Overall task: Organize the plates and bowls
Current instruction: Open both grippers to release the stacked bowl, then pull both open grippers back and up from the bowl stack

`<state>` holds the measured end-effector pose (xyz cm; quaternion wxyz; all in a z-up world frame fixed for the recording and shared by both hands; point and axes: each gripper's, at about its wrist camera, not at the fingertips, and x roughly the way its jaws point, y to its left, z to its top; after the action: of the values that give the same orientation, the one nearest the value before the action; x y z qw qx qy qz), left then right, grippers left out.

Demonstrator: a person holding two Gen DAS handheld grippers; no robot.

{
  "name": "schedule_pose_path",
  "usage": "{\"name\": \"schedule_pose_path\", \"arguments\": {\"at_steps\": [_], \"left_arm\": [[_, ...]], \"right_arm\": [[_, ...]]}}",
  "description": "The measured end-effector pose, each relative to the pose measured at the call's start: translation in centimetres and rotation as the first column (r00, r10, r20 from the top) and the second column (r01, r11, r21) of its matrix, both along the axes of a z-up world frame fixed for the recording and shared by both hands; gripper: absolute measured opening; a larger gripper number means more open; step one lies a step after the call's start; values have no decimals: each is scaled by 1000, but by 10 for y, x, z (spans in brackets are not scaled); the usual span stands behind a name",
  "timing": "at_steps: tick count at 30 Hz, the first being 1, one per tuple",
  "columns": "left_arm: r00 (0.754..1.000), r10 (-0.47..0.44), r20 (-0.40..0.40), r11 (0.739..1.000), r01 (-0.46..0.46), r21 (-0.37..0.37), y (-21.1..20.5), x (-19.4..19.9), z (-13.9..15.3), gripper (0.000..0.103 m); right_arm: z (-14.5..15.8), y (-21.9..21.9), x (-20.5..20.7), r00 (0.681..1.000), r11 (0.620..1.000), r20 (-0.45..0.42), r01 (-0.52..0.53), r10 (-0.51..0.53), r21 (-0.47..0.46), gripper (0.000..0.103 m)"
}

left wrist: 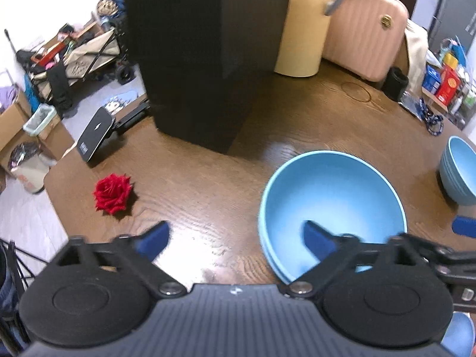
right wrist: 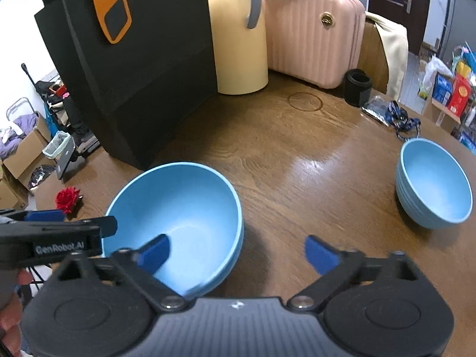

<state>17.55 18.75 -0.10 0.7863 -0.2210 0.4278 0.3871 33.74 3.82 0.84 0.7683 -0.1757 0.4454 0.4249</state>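
My left gripper (left wrist: 235, 239) hangs wide open over the near blue bowl (left wrist: 333, 208), one blue pad above its inside and the other over bare wood; nothing is pinched. My right gripper (right wrist: 238, 253) is spread just as wide on the bowl's other side, one pad over its inside and the other over the tabletop (right wrist: 297, 163), gripping nothing. The bowl stands upright on the brown wood-grain tabletop and seems to sit nested in another like it. A stack of blue bowls (right wrist: 434, 184) stands well apart to its right. Left of the near bowl, near the tabletop's edge, lies a red rose (left wrist: 113, 193). Beyond the bowl stands a tall black box (right wrist: 136, 68) with an orange tag, and past it a cream cylinder (right wrist: 238, 44), a pink ribbed suitcase (right wrist: 312, 35) and a small black cup (right wrist: 358, 86). A faint ring mark (right wrist: 305, 101) stains the wood behind the bowl. Farther off, left of the box, the floor holds cardboard boxes (left wrist: 12, 125) and a folding cart (left wrist: 89, 50); far right are coloured cartons (right wrist: 455, 89).
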Motion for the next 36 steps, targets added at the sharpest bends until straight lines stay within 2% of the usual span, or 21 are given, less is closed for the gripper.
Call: {"name": "schedule_pose_path", "arguments": {"at_steps": [5, 10, 14, 24, 36], "left_arm": [[1000, 13, 10, 997, -12, -70, 3, -14, 7, 103], [1000, 4, 21, 996, -2, -92, -3, -27, 14, 103], [1000, 3, 28, 993, 0, -116, -6, -38, 17, 103], [998, -49, 35, 990, 53, -129, -14, -33, 19, 103], [987, -159, 30, 979, 162, -127, -19, -16, 19, 103]], "right_arm": [[10, -20, 0, 998, 998, -37, 59, -60, -12, 103], [19, -42, 0, 989, 992, -73, 124, -126, -28, 103], [26, -58, -2, 984, 986, -68, 162, -164, -34, 103], [33, -89, 6, 959, 960, -47, 278, -280, -43, 103], [31, -122, 7, 908, 910, -56, 412, -415, -53, 103]]}}
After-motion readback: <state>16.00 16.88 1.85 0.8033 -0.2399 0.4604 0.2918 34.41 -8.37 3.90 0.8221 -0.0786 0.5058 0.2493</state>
